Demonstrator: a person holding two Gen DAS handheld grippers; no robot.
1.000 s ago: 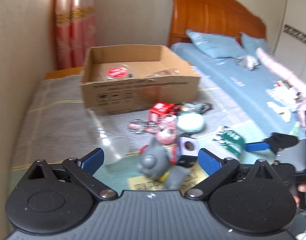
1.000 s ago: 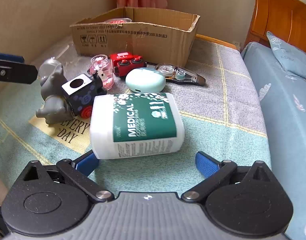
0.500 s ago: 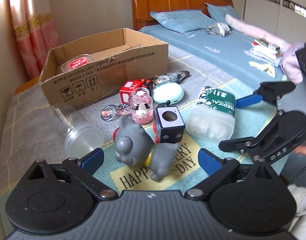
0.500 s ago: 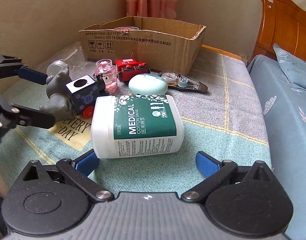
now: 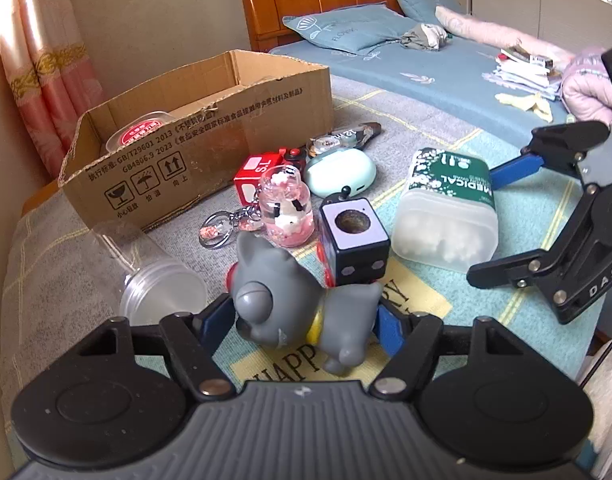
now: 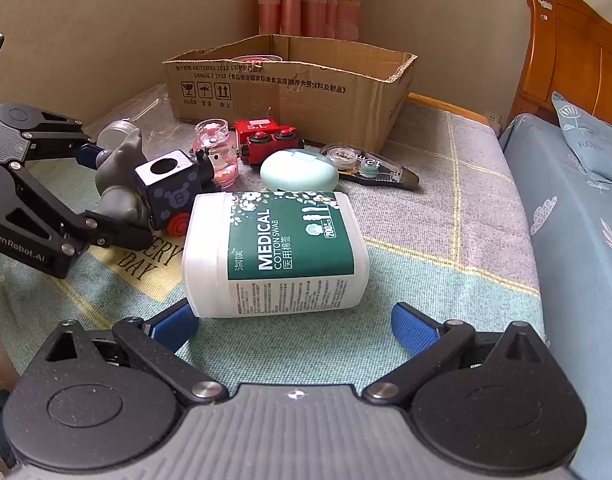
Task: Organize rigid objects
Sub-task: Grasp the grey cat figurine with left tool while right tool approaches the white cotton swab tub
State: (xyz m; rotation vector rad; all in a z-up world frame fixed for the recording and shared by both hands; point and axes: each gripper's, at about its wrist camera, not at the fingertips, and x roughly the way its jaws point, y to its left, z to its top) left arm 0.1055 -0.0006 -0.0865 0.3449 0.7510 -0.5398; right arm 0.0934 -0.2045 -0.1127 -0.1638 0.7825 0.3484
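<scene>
Left wrist view: left gripper (image 5: 301, 322) closing on the grey cat (image 5: 293, 304), right gripper (image 6: 293, 320) wide, 1 tub (image 5: 139, 136) inside the box (image 5: 209, 136), the rest outside.

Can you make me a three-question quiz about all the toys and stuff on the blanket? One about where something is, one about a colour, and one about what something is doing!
1. Where is the tub with the red lid?
A. inside the cardboard box
B. on the pillow
C. under the cotton swab box

2. What colour is the label on the cotton swab box?
A. pink
B. orange
C. green

3. What is the left gripper doing?
A. hanging far above the toys
B. closing around the grey toy cat
C. holding the red toy train

Answers:
1. A, its red lid peeks over the box wall.
2. C, a dark green label with white letters wraps its middle.
3. B, its blue fingers sit on either side of the cat's body.
</scene>
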